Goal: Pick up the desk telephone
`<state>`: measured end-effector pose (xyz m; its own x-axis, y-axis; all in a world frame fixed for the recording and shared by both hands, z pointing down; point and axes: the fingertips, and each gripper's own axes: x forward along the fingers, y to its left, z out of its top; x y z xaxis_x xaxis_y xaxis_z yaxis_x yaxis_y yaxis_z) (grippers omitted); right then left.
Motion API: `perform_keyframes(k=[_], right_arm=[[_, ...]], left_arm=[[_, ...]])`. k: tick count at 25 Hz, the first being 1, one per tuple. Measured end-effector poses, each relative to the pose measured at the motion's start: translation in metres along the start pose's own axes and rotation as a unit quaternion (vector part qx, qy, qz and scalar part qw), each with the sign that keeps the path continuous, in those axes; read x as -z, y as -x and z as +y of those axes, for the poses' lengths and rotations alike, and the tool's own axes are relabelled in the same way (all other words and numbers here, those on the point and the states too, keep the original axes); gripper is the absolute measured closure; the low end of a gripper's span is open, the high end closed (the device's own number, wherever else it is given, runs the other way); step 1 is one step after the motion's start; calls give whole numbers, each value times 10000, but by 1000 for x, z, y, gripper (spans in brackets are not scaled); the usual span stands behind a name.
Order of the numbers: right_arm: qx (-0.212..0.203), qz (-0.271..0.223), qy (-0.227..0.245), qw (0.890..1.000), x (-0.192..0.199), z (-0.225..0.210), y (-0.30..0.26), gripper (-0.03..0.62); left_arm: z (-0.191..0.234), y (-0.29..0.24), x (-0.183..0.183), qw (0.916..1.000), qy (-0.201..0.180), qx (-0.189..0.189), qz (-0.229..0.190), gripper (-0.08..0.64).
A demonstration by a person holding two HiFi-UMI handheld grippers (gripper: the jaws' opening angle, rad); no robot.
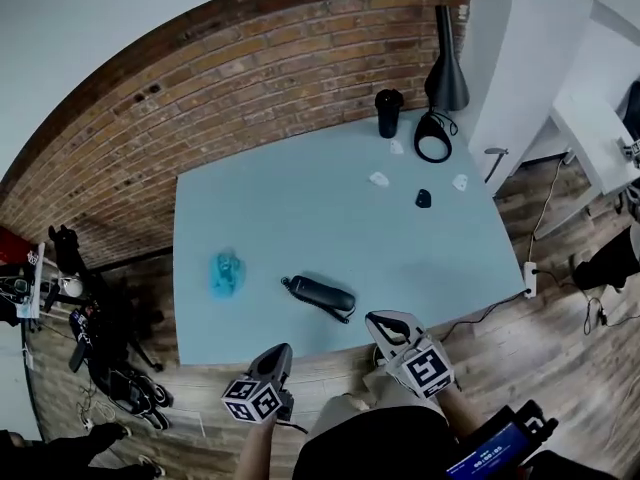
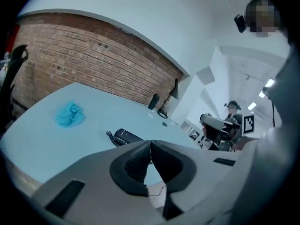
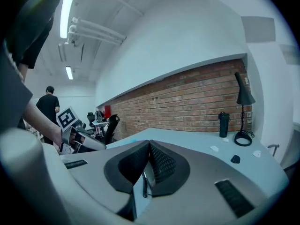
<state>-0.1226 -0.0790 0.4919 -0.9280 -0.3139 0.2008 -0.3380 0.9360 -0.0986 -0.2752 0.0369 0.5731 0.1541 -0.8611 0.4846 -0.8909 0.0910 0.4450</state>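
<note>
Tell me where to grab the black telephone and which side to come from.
Take the telephone round the middle of its long, slim body, jaws across the narrow width, coming down from the near edge of the table. It lies flat and its coiled cord trails from the left end, so the ends look worse. The right gripper is nearer, but shut; open it first.

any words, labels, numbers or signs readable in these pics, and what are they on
Nothing reads clearly.
Blue screen: pale characters, too blurred to read.
Desk telephone: small pale mark, too small to read.
Left marker cube and right marker cube: square patterns, no letters.
</note>
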Motion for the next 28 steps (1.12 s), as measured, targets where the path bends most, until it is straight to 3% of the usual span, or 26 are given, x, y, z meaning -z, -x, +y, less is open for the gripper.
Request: perform_keyframes(k=[2,4,6,8,12,17,20,23,28], right_arm=[[120,118,-122,9998,14,-25,6,578],[322,245,-245,9989,27,-48,10,578],[528,247,-375,9976,31,-67,12,578],[738,164,-446,9961,32,-83,18,578],[1125,252,-533,9919,42,-100,28,578],[1318,282,-651,9887,45,-103,35,578],[1389,268,-663,9877,45,-104,36,578],[1550,262,-610,9857,46,-112,45,578],[1739,429,-536,9824,46,-121,55,578]], left_arm=[[0,-11,-6,9991,-338,6,238,534],[3,-23,-14,9994,-183,-8,289,534],[8,-37,-21,9983,558,59,121,491],[8,-57,-15,9906,1355,210,24,454],[6,-97,8,9789,1983,326,376,454],[11,-127,18,9530,2972,430,394,454],[24,-147,19,9414,3339,451,172,446],[39,-159,26,9211,3875,360,-96,406],[47,-166,31,9083,4152,431,-276,399]])
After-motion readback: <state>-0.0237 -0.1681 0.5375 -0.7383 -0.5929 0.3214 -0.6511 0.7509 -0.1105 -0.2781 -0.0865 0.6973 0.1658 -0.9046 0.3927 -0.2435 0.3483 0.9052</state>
